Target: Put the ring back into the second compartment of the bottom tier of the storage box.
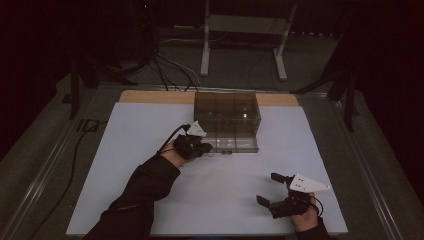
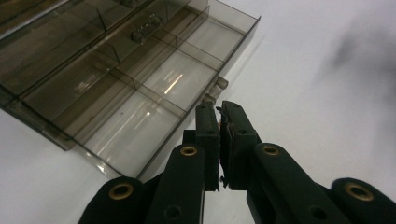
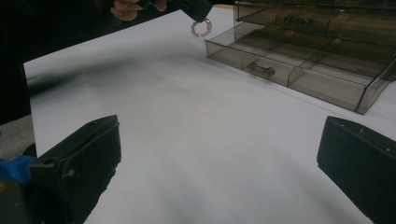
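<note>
- My left claw (image 1: 206, 148) is clamped on a small beaded ring (image 3: 201, 27), which hangs from its tips just off the pulled-out drawer (image 2: 140, 98), above the white mat (image 1: 150, 130).
- My right claw (image 1: 272, 189) rests near the mat's front edge, jaws wide apart, holding nothing.

White sheet (image 1: 225, 200) flat over most of the tabletop, bare wooden strip (image 1: 150, 96) left showing along the far edge. Metal rail (image 1: 45, 170) beside the table on the left, grey floor (image 1: 50, 125) beyond it. White frame stand (image 1: 204, 50) on the floor behind the table, in dim light. Dark cables (image 1: 170, 70) strewn near its left foot; another black cable (image 1: 75, 150) trailing past the rail.
</note>
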{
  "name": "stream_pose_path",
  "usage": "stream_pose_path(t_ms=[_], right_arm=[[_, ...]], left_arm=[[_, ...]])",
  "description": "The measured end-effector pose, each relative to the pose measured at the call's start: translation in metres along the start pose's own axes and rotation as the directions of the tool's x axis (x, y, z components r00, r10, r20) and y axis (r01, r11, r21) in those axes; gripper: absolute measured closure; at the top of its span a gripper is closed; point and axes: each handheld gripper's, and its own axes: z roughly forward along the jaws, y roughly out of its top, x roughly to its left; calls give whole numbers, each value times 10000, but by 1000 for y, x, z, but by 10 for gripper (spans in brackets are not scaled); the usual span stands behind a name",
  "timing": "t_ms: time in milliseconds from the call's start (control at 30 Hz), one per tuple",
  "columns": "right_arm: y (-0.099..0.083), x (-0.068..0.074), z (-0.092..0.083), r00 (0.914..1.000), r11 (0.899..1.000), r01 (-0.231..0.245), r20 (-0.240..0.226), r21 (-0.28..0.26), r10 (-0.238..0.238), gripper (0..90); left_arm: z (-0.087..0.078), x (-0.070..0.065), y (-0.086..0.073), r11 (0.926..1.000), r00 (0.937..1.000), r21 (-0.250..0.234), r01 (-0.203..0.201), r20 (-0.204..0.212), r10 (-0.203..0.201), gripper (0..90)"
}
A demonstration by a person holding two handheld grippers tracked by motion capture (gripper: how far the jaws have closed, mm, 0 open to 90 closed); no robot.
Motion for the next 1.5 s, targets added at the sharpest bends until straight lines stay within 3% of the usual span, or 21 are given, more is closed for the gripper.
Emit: stream_pose_path(t_ms=[167, 767, 933, 1500], right_arm=[[0, 0, 0, 10000, 10000, 11, 2, -6, -11, 0], [0, 1, -1, 10000, 10000, 23, -16, -18, -23, 0], [0, 1, -1, 10000, 10000, -22, -8, -19, 22, 0], [-1, -1, -2, 10000, 10000, -80, 15, -5, 80, 0]], left_arm=[[5, 0, 6, 9997, 9997, 1, -230, -59, 230, 879], [21, 9, 27, 9994, 9997, -327, 67, -242, -75, 878], [24, 15, 29, 9984, 9989, -426, 362, -291, -374, 879], [44, 18, 38, 9968, 9973, -472, 644, -336, -660, 873]])
